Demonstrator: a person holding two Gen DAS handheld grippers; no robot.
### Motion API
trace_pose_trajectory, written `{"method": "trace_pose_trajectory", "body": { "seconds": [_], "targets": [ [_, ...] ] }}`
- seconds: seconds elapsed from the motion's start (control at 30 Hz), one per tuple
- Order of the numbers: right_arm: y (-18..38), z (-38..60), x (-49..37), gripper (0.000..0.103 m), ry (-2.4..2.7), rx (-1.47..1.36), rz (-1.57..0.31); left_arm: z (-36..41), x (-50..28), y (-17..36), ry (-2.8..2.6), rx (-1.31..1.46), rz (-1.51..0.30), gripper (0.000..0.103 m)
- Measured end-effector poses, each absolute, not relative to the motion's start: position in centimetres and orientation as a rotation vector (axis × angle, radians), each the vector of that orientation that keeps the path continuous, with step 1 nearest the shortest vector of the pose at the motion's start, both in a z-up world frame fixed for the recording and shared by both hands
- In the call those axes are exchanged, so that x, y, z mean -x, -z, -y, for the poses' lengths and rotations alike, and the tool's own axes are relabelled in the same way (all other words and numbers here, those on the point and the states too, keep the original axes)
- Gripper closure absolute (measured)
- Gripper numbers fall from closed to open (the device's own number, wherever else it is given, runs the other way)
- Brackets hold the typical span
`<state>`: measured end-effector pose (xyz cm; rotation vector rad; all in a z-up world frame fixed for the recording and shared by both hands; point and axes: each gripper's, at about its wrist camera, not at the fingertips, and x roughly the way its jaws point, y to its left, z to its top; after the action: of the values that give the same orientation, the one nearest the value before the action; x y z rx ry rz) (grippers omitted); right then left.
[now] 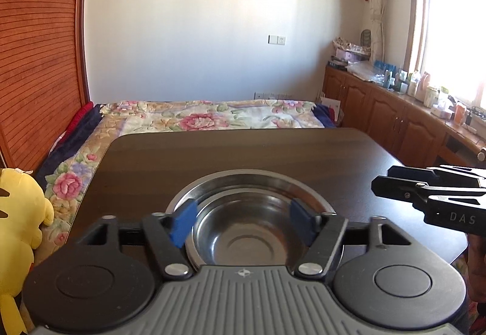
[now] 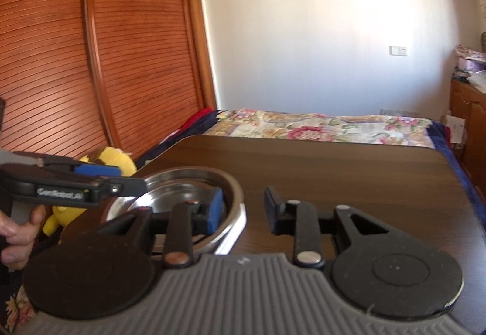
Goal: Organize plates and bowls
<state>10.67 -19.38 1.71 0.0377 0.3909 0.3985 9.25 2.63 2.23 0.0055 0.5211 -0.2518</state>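
On the dark tabletop a steel bowl sits nested in a steel plate, stiff, light, slick, best pinched at the rim; left claw apart, right claw apart, both empty.

Both grippers angle slightly downward, the left gripper spread wide, the right gripper parted, nothing clamped.

One steel bowl nested in one steel plate, one table
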Motion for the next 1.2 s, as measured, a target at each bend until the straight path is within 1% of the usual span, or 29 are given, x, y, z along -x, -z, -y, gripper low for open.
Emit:
{"method": "trace_pose_trajectory", "body": {
  "seconds": [0.07,0.13,0.17,0.23,0.27,0.3,0.43,1.0,1.2],
  "targets": [
    [-1.9,19.9,-10.4,0.058,-0.376,-0.039,-0.38,-2.3,-8.9,-2.5,0.246,-0.009,-0.498,0.013],
    [-2.0,20.4,-10.1,0.043,-0.35,-0.048,-0.369,-2.0,-8.3,-2.7,0.234,-0.02,-0.473,0.007],
    [-2.1,20.6,-10.0,0.039,-0.338,-0.052,-0.361,-1.8,-8.2,-2.8,0.229,-0.027,-0.463,0.003],
    [-2.1,20.9,-9.8,0.024,-0.313,-0.049,-0.347,-1.4,-7.7,-3.0,0.215,-0.042,-0.443,0.0],
    [-2.1,21.0,-9.7,0.02,-0.3,-0.045,-0.338,-1.2,-7.5,-3.1,0.213,-0.052,-0.432,0.0],
    [-2.2,21.0,-9.6,0.014,-0.289,-0.042,-0.329,-1.1,-7.2,-3.2,0.208,-0.058,-0.422,0.0],
    [-2.3,21.5,-9.3,0.001,-0.258,-0.039,-0.311,-0.3,-6.6,-3.6,0.201,-0.07,-0.401,0.0],
    [-3.2,23.0,-7.9,0.0,-0.158,-0.049,-0.263,1.3,-5.3,-4.2,0.158,-0.09,-0.36,0.0],
    [-3.5,23.5,-7.2,0.0,-0.105,-0.043,-0.227,1.3,-4.5,-4.5,0.129,-0.089,-0.316,0.0]
  ]
}}
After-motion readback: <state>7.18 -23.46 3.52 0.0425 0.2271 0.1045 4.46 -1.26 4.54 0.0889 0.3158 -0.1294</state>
